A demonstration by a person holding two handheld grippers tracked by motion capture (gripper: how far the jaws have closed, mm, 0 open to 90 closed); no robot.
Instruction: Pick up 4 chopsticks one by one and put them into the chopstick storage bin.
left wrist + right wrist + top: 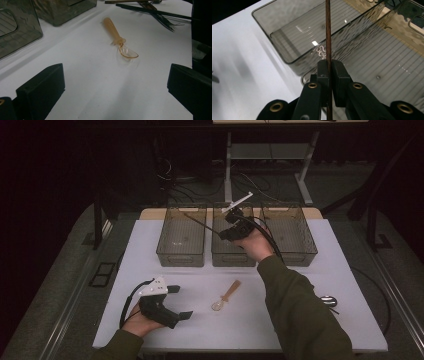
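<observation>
My right gripper [225, 235] hovers over the middle clear grey bin [233, 259] at the back of the white table. It is shut on a thin brown stick [201, 223] that reaches out over the left bin [180, 254]. In the right gripper view the stick [327, 30] runs straight up from between the pressed jaws of the right gripper [329, 65]. My left gripper [181, 301] rests open at the front left with nothing between its fingers. A spoon [227, 295] with an amber handle and clear bowl lies mid-table, ahead of the open left gripper [115, 82] in the left gripper view, where the spoon [119, 41] lies apart from the jaws.
A third grey bin [295, 254] stands at the back right. Dark utensils [160, 16] lie on the table beyond the spoon; a small dark heap [328, 301] sits by the right sleeve. Table edges drop to a grey floor with cables.
</observation>
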